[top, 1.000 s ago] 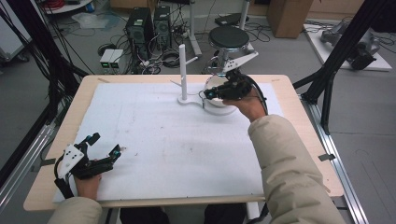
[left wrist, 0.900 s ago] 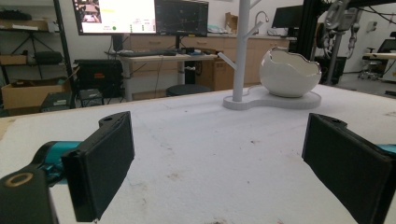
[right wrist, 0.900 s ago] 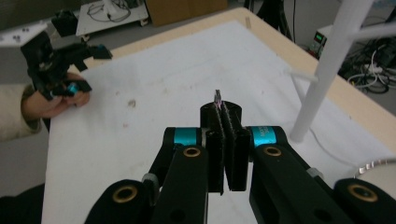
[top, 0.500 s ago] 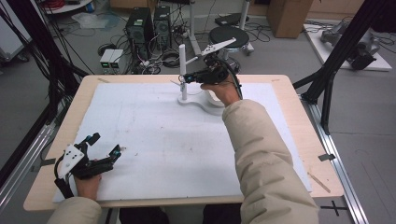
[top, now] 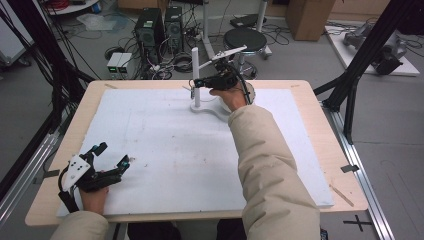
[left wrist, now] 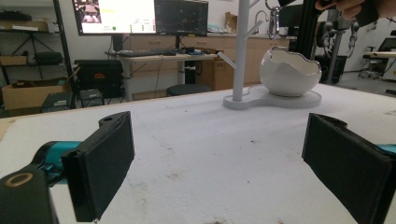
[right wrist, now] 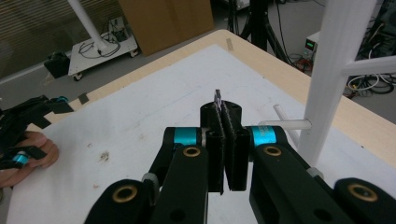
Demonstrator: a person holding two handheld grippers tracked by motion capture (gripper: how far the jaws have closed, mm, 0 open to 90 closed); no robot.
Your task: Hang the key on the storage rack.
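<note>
**Right gripper pinches a small metal piece beside the white stand; left gripper rests open**

From the high view, the right gripper [top: 200, 83] is reached out to the far edge of the white foam mat [top: 165, 145], level with the upright post of the white stand [top: 196, 75]. The person's right arm in a beige sleeve [top: 265, 165] covers much of what lies behind the post. The left gripper [top: 111, 159] sits at the near left corner of the mat, well apart from the stand, held in the left hand [top: 92, 196].

The left gripper view fills in what the sleeve hides: an egg-shaped white bowl [left wrist: 289, 72] with a jagged rim sits on the stand's flat base [left wrist: 271, 99], just beside the post. It also shows short pegs branching from the post, and a metal clip-like object [left wrist: 272, 21] hanging near the top of the frame. Its own two pads stand wide apart with nothing but bare mat between them.

The right gripper view shows the grip itself. The two pads [right wrist: 215, 140] are pressed together, and a thin sliver of a small metal piece [right wrist: 217, 98] pokes out beyond their tips, clamped between them; what it is cannot be told from here. The post rises just to the right of the tips, with one white peg [right wrist: 292, 123] jutting out near the closed pads, not touching them.
</note>
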